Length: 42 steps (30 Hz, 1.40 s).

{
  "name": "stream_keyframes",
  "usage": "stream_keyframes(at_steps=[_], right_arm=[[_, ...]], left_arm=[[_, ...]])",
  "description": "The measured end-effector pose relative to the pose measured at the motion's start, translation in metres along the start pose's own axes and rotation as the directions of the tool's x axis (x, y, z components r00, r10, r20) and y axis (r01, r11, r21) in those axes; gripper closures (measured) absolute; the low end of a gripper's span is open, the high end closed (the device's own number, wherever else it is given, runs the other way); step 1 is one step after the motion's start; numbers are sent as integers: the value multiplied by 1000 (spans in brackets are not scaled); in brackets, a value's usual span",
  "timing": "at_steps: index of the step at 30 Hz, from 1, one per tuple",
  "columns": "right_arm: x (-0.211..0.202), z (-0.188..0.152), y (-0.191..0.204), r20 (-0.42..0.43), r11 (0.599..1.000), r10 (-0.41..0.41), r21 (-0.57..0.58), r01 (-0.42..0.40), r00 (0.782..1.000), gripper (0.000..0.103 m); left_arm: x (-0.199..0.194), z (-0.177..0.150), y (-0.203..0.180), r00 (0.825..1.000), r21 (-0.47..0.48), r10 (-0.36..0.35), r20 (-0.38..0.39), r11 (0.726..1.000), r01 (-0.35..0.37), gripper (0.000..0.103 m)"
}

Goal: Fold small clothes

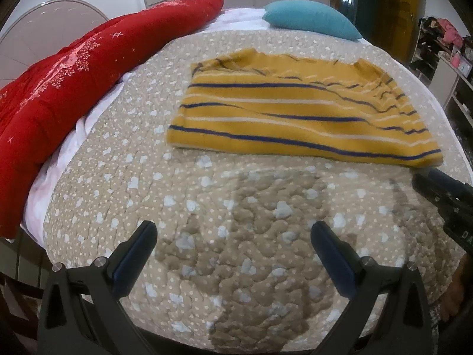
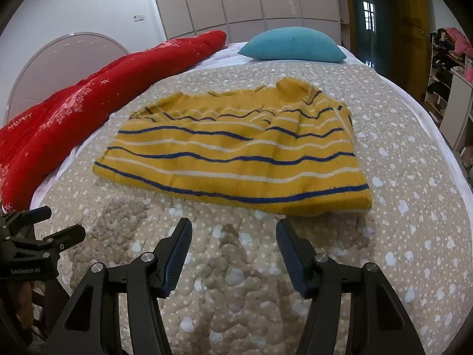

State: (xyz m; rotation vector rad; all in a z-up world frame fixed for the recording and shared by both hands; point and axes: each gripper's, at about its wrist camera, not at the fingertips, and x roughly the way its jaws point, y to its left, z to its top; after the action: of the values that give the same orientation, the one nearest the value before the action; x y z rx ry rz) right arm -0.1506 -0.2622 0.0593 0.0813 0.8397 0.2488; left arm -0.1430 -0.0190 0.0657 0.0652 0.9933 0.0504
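The yellow striped garment (image 2: 236,153) lay on the quilted bed (image 2: 414,207) as a compact rectangle, seemingly already folded at least once. Both the left gripper (image 1: 233,236) and right gripper (image 2: 233,233) hovered short of it, fingers spread, empty.

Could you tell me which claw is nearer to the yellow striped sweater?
Right. The right claw sits open just short of the sweater's near hem; the left claw hangs open farther back over the quilt.

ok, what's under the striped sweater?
The yellow striped sweater lies flat on the beige dotted quilt, which shows all around it. Whatever sits beneath its folded layers is covered. Both grippers are open, clear of it.
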Motion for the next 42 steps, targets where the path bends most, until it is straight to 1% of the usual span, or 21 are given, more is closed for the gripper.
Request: stream_keyframes(at_steps=[9, 12, 16, 25, 33, 38, 42], right_arm=[[10, -2, -2, -22, 1000, -14, 13, 14, 1000, 37], [14, -2, -1, -32, 1000, -21, 7, 21, 999, 37], [20, -3, -1, -47, 1000, -29, 3, 29, 998, 37], [35, -8, -5, -93, 999, -39, 16, 41, 995, 36], [42, -13, -1, -100, 998, -55, -11, 54, 993, 30], [47, -15, 5, -100, 997, -75, -38, 72, 992, 23], [51, -16, 10, -97, 994, -100, -64, 94, 990, 19]], left_arm=[[13, -1, -1, 1000, 6, -10, -23, 1000, 10, 0], [16, -1, 0, 1000, 11, 6, -18, 1000, -6, 0], [21, 0, 2, 999, 27, 44, -5, 999, -43, 0], [35, -2, 12, 999, 3, 42, -32, 999, -42, 0], [41, -4, 15, 998, -6, 41, -44, 999, -41, 0], [47, -5, 16, 998, -14, 27, -63, 1000, -28, 0], [52, -7, 18, 997, -22, 15, -76, 1000, -17, 0]])
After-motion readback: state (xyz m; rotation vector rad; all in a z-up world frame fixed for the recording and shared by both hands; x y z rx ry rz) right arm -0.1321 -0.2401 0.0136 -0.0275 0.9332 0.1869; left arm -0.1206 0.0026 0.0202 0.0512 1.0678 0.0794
